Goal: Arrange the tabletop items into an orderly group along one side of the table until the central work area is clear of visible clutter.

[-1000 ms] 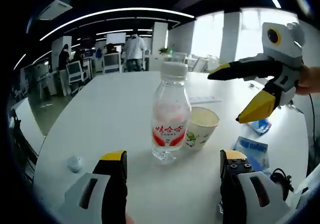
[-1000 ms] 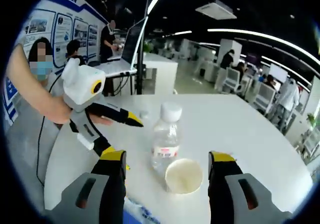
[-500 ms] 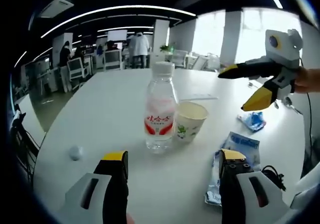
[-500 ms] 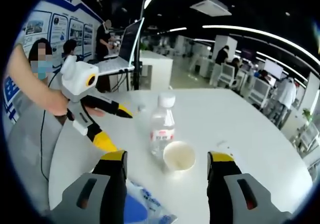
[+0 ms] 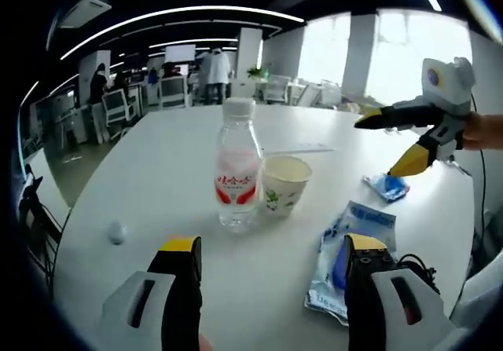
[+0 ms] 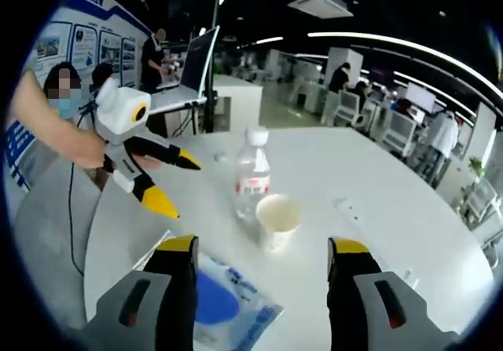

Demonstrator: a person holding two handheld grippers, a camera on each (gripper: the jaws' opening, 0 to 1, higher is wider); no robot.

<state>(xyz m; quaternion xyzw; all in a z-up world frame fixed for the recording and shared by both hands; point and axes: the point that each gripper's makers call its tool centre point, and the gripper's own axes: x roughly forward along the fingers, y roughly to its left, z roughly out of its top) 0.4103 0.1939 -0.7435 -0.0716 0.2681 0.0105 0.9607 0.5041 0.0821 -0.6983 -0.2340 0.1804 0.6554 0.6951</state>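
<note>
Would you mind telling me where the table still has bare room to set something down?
The widest bare patch lies left of the bottle, reaching to the small white ball, and behind it toward the far edge. It is crowded to the right: the cup sits beside the bottle, then the large blue packet, the small packet and a black cable.

Both grippers have drawn back from the water bottle (image 5: 239,174) and paper cup (image 5: 284,184), which now appear smaller and farther off in both views. A blue and white packet (image 6: 224,304) has come into sight between the right gripper's (image 6: 265,258) spread jaws. In the left gripper view it lies by the left gripper (image 5: 270,254).
</note>
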